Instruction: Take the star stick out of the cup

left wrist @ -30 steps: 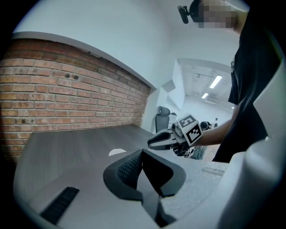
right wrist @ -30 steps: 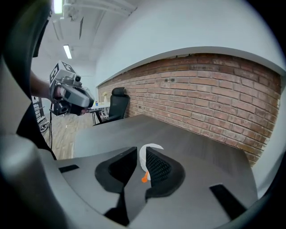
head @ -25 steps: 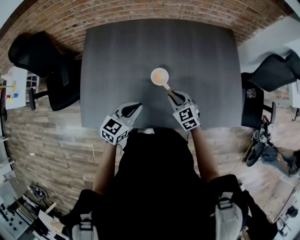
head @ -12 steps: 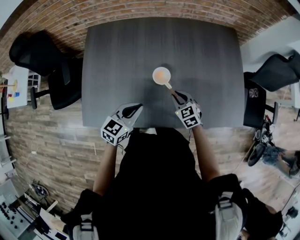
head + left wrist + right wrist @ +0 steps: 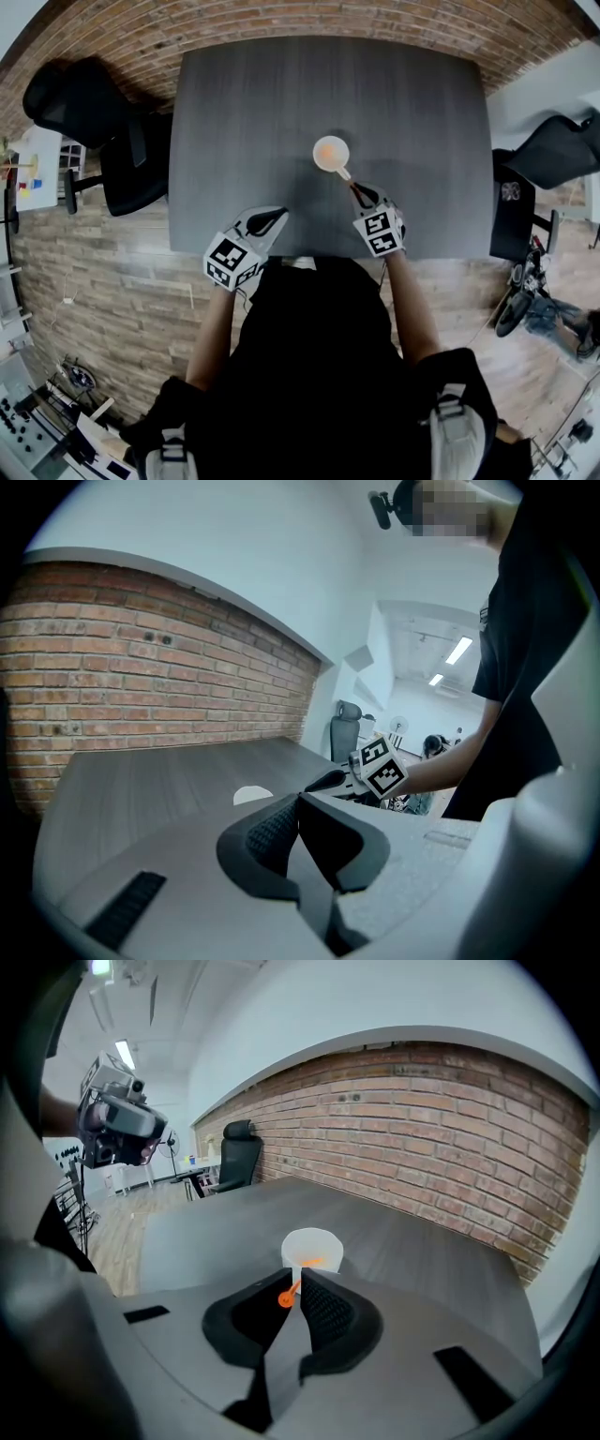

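A white cup (image 5: pixel 331 153) stands upright near the middle of the dark grey table (image 5: pixel 244 112). An orange star stick (image 5: pixel 345 174) leans out of it toward me. My right gripper (image 5: pixel 357 190) is shut on the stick's near end, just right of and in front of the cup. In the right gripper view the stick (image 5: pixel 298 1285) runs from between the closed jaws of that gripper (image 5: pixel 296 1275) into the cup (image 5: pixel 312 1244). My left gripper (image 5: pixel 278 215) hovers at the table's front edge, shut and empty (image 5: pixel 297 796). The star end is hidden inside the cup.
A black office chair (image 5: pixel 94 141) stands left of the table and another (image 5: pixel 553 145) to the right. A brick wall (image 5: pixel 309 19) runs behind the far edge. The person's body sits close against the table's front edge (image 5: pixel 309 255).
The head view has drifted slightly, so the cup sits a little further right. My right gripper still grips the stick close to the cup. The left gripper has hardly moved.
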Available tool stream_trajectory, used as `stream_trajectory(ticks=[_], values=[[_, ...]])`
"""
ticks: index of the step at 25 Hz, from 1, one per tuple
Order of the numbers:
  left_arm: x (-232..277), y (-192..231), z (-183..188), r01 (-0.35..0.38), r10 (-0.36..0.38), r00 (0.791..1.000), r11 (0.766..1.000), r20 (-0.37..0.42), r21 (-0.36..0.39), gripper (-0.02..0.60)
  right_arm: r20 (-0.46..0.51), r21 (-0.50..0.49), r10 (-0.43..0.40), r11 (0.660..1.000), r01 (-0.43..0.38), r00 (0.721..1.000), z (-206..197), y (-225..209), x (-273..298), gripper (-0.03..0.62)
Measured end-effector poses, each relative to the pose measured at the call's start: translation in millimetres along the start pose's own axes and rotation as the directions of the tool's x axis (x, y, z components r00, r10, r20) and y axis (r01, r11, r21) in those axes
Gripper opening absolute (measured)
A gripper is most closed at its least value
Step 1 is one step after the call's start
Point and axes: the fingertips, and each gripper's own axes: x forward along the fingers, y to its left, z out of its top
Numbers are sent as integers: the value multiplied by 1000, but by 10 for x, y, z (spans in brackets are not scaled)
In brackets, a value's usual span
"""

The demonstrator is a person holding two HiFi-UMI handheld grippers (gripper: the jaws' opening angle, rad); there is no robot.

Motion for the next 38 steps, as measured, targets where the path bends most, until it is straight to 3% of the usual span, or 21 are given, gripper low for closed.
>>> stream_trajectory(ticks=[20, 38], values=[[-84, 45, -5, -4, 4, 1000, 1000, 16, 0, 2, -13, 17, -59, 998, 59, 998, 40, -91, 0, 13], [-56, -41, 29, 17, -17, 1000, 1000, 17, 26, 2, 2, -1, -59, 998, 59, 998, 76, -60, -218, 12]])
